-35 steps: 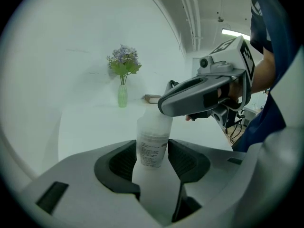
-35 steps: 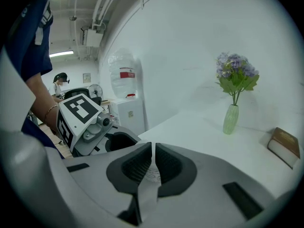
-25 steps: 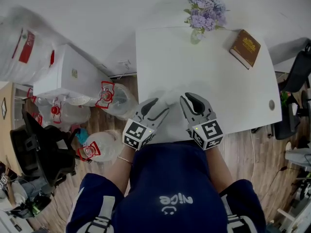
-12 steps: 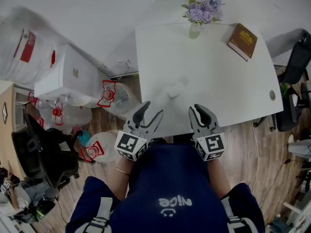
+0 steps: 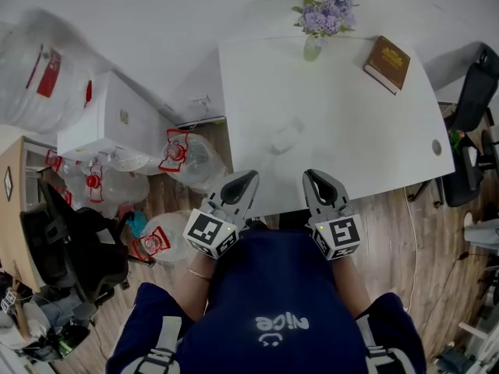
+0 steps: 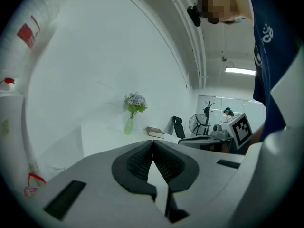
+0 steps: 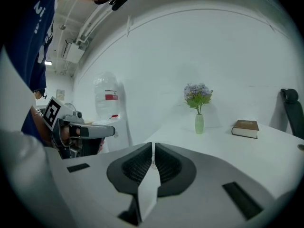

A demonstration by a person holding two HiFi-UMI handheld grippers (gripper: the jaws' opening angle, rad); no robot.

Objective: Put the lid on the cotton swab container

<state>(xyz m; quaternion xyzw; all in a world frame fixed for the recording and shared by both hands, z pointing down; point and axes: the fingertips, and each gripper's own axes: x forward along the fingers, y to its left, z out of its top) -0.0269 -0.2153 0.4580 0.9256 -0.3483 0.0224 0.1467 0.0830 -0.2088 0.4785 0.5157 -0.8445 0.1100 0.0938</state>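
Both grippers sat low at the near edge of the white table (image 5: 351, 123), close to the person's body and well apart from the work. The left gripper (image 5: 246, 181) was closing, its pads already met with nothing between them. The right gripper (image 5: 315, 179) was likewise closed on nothing.

The cotton swab container (image 5: 284, 138) stood alone toward the middle of the table, ahead of the 2 grippers and touched by neither. It was pale, small and faint against the white top, so whether its lid was seated could not be told; no separate lid showed beside it.

My reading: no step was in hand — either the lid was on already or the task had not begun. If not, the next move called for opening 1 gripper and reaching forward to find the lid.
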